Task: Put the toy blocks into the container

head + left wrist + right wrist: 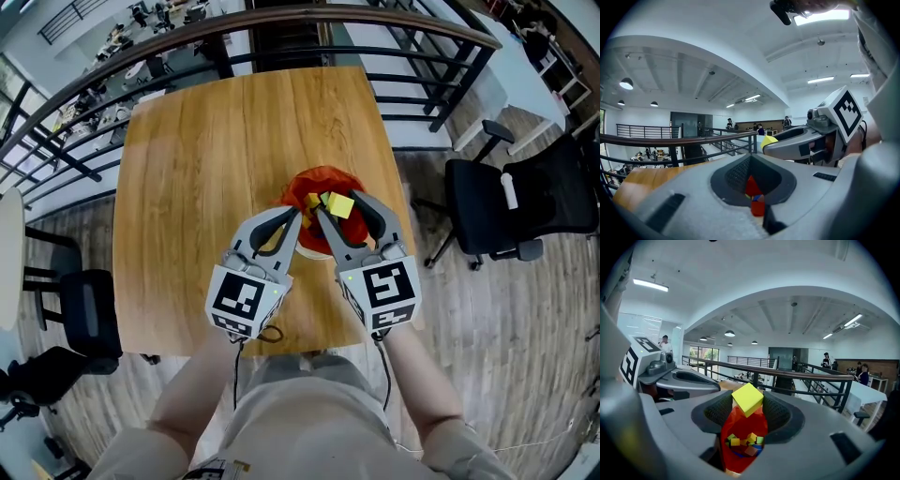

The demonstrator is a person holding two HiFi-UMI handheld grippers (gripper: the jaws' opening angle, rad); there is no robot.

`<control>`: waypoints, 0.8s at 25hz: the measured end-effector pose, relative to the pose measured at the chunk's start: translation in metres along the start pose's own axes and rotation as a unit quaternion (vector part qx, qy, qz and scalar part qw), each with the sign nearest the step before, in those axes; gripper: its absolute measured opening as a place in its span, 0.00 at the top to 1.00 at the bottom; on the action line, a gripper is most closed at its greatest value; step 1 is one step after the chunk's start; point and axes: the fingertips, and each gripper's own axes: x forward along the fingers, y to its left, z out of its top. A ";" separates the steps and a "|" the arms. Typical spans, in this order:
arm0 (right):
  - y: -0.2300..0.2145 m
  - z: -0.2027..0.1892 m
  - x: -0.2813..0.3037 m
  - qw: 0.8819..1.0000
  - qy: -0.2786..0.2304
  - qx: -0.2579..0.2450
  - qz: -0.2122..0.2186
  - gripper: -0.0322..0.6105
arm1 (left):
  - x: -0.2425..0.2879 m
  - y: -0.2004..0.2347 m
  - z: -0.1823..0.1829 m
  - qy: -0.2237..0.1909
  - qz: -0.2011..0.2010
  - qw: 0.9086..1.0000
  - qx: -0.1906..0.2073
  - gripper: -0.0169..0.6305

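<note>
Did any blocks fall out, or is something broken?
Nothing stands out. The right gripper holds a yellow block over the red container, the other blocks lie inside it, and none lies loose on the table.

"Where's the red container [314, 180]?"

"It's on the tabletop's near half, closer to the right edge than the left. It's upright, with its mouth open."

"Anything in it?"

"A loose heap of small blocks [743, 440] at the bottom: yellow, green, blue, one brownish-red."

"And the yellow block [747, 398]?"

"It's tilted, one corner down, pinched between the jaws of the right gripper [748, 405]. It hangs over the container's mouth, clear of the heap."
</note>
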 end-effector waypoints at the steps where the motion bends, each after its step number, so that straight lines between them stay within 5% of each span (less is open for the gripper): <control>1: -0.001 -0.004 0.005 1.000 0.005 0.002 0.001 0.63 | 0.003 0.002 -0.004 0.004 0.000 1.000 -0.002 0.95; 20: -0.004 -0.086 0.061 0.991 0.134 0.005 0.028 0.63 | 0.027 0.022 -0.077 0.073 -0.005 0.997 -0.035 0.95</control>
